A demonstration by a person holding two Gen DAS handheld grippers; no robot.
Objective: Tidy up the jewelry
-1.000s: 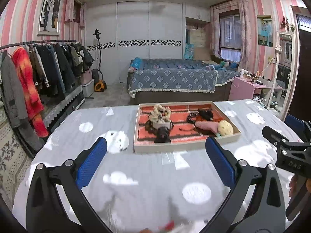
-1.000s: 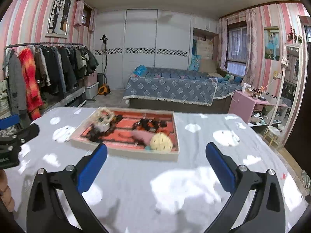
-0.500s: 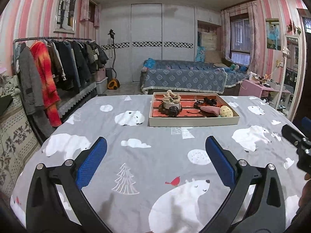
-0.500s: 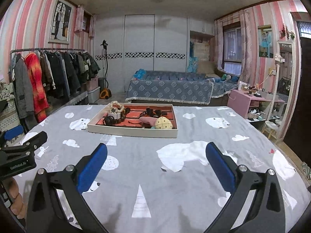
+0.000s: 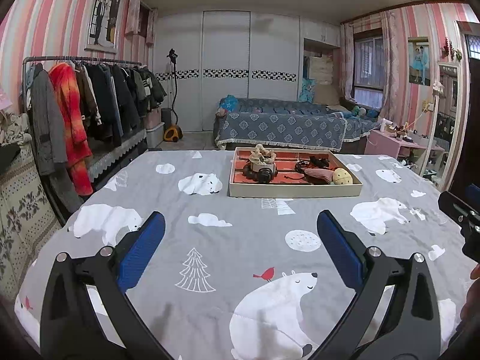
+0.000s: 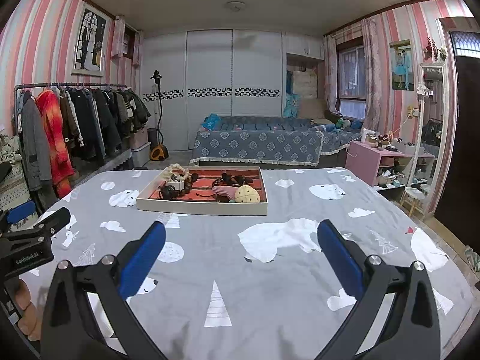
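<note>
A home bedroom: a bed (image 5: pixel 282 127) with a blue patterned cover stands at the far wall by white wardrobe doors (image 5: pixel 226 69), a rack of coats (image 5: pixel 87 105) lines the left, pink striped wallpaper (image 5: pixel 51 15) and a framed wedding photo (image 5: pixel 103 19) hang above

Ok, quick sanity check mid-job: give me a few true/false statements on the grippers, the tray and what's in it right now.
1. Both grippers are open and hold nothing. True: the left gripper and right gripper show wide gaps with only cloth between the fingers.
2. The tray sits on the floor. False: it rests on the grey polar-bear tablecloth.
3. A round yellow plush item lies in the tray. True.
4. The tray is empty. False: it also holds dark bracelets and other pieces.
5. The left gripper touches the tray. False: it is well short of it.
</note>
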